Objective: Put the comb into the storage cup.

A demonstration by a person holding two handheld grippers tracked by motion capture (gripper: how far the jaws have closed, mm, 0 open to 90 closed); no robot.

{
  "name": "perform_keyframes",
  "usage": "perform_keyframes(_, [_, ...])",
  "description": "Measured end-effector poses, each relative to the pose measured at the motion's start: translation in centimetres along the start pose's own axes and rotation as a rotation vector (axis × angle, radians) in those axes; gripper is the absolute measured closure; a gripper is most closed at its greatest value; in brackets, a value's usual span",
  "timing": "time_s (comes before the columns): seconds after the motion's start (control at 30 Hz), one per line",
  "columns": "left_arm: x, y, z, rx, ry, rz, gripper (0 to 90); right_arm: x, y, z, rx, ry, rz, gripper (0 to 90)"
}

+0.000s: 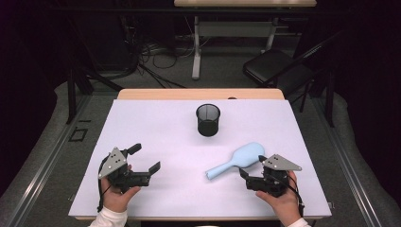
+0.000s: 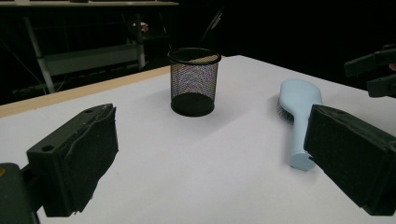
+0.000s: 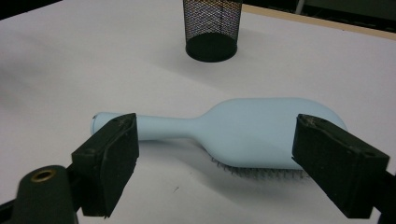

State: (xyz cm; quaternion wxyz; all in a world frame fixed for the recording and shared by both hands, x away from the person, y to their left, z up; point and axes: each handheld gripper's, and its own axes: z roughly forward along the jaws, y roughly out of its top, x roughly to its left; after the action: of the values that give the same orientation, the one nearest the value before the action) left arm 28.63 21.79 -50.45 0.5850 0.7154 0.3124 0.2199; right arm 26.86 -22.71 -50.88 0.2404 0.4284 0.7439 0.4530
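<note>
Your right hand-held gripper sits at the near right of the desk, its jaws spread wide, with nothing pressed between the flat, matte black pads. Just beyond them lies the pale blue hairbrush: smooth plastic, an oval head tapering into a rounded handle, bristles facing down on the desk. Its handle points toward the near left and its head toward the far right. Your left hand-held gripper rests at the near left, well apart from the brush, jaws wide open and empty. Toward the far middle of the white, smooth desk stands an upright black wire-mesh cup, round with a solid rim.
</note>
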Motion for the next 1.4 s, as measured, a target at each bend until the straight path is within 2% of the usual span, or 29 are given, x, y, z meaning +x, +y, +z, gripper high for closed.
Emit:
perform_keyframes(0.1, [-0.1,0.0,-0.1,-0.001,0.003,0.001,3.2,0.0,0.4,0.5,0.012,0.015,-0.003,15.3])
perform_keyframes(0.33, [-0.1,-0.1,-0.2,0.001,0.008,0.004,3.2,0.8,1.4,1.5,0.017,0.034,-0.045,25.9])
perform_keyframes(0.4, [-0.1,-0.1,-0.2,0.001,0.008,0.004,3.2,1.0,1.6,1.8,0.014,0.053,-0.038,31.7])
perform_keyframes(0.43, [-0.1,-0.1,-0.2,0.001,0.008,0.004,3.2,1.0,1.6,1.8,0.014,0.053,-0.038,31.7])
perform_keyframes(0.53, [-0.1,-0.1,-0.2,0.001,0.008,0.003,3.2,1.2,1.9,2.5,0.01,0.085,-0.002,38.0])
perform_keyframes(0.9, [-0.2,-0.1,-0.1,0.003,0.002,0.003,3.5,1.7,2.9,3.7,0.046,0.072,-0.01,40.6])
perform_keyframes(1.03, [-0.2,-0.1,-0.1,0.004,0.003,0.003,3.6,1.9,3.5,4.1,0.088,0.075,0.008,43.0])
perform_keyframes(1.23, [-0.2,-0.1,-0.1,0.004,0.002,0.002,3.9,2.1,4.2,4.5,0.088,0.113,0.008,46.7])
perform_keyframes(1.27, [-0.3,-0.1,0.0,0.005,0.003,0.001,4.3,2.3,4.4,4.8,0.094,0.143,0.009,47.1])
perform_keyframes(1.33, [-0.3,-0.1,0.0,0.007,0.001,0.001,4.3,2.4,4.5,4.9,0.104,0.155,0.01,47.5])
perform_keyframes(1.4, [-0.3,-0.2,0.1,0.013,-0.004,0.001,4.3,2.7,4.7,5.3,0.154,0.167,-0.01,48.8])
